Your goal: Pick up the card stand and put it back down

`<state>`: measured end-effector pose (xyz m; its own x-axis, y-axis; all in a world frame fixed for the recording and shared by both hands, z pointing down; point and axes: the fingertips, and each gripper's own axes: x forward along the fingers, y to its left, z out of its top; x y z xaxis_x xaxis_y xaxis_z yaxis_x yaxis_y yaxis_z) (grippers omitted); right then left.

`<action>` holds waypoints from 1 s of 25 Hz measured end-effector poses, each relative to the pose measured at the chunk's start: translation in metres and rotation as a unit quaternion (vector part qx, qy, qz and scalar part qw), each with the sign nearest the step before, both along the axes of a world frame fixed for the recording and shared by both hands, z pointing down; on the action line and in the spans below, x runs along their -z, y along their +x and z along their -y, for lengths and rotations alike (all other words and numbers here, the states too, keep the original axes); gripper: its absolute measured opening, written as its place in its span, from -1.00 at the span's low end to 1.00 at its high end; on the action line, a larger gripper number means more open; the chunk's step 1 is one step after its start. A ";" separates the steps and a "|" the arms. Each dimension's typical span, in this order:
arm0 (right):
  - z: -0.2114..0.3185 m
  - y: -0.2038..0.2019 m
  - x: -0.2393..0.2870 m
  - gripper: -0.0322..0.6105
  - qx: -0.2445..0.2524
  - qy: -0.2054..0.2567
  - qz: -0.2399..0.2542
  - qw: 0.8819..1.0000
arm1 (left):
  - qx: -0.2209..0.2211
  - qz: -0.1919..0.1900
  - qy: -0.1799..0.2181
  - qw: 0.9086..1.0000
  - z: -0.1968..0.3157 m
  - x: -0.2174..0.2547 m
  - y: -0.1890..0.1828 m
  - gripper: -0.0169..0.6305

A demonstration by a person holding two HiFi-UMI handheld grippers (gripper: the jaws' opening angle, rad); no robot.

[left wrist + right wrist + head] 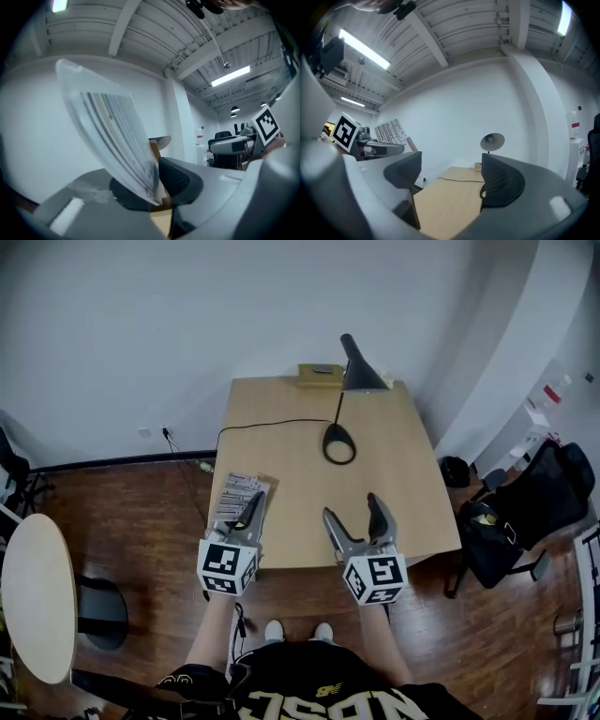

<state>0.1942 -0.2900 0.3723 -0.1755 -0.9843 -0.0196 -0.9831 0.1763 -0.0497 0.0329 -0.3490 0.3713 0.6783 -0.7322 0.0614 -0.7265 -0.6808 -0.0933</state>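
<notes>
The card stand (236,493) is a clear plastic sheet holder with a printed page; it hangs tilted in the air over the near left corner of the wooden table (281,451). My left gripper (255,510) is shut on its lower edge. In the left gripper view the card stand (108,136) leans left, pinched between the dark pads at my left gripper (157,190). My right gripper (354,514) is open and holds nothing, level over the table's near edge. In the right gripper view my right gripper (452,178) frames bare tabletop, with the card stand (389,131) off to the left.
A black desk lamp (354,371) stands at the table's far side, its ring base (339,444) mid-table and its cable (267,424) running left. A small box (321,374) sits at the far edge. A round table (36,596) stands left, a black chair (539,498) right.
</notes>
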 end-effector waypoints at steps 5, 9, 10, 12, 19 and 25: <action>-0.001 -0.003 -0.004 0.36 -0.006 -0.005 0.008 1.000 | 0.045 0.020 -0.001 0.999 -0.014 -0.007 -0.022 -0.76; 0.000 -0.010 -0.006 0.36 0.000 -0.004 0.013 1.000 | 0.055 0.028 0.000 0.998 -0.027 -0.015 -0.030 -0.76; 0.001 -0.012 -0.005 0.36 0.002 -0.004 0.013 1.000 | 0.056 0.030 -0.001 0.998 -0.028 -0.019 -0.032 -0.76; 0.004 -0.016 -0.004 0.36 0.008 -0.004 0.013 1.000 | 0.056 0.031 -0.002 0.998 -0.030 -0.024 -0.034 -0.76; 0.012 -0.028 -0.008 0.36 0.028 -0.007 0.013 1.000 | 0.066 0.027 -0.004 0.997 -0.032 -0.030 -0.044 -0.76; 0.019 -0.042 -0.015 0.36 0.050 -0.019 0.013 0.998 | 0.081 0.039 -0.029 0.996 -0.030 -0.052 -0.067 -0.76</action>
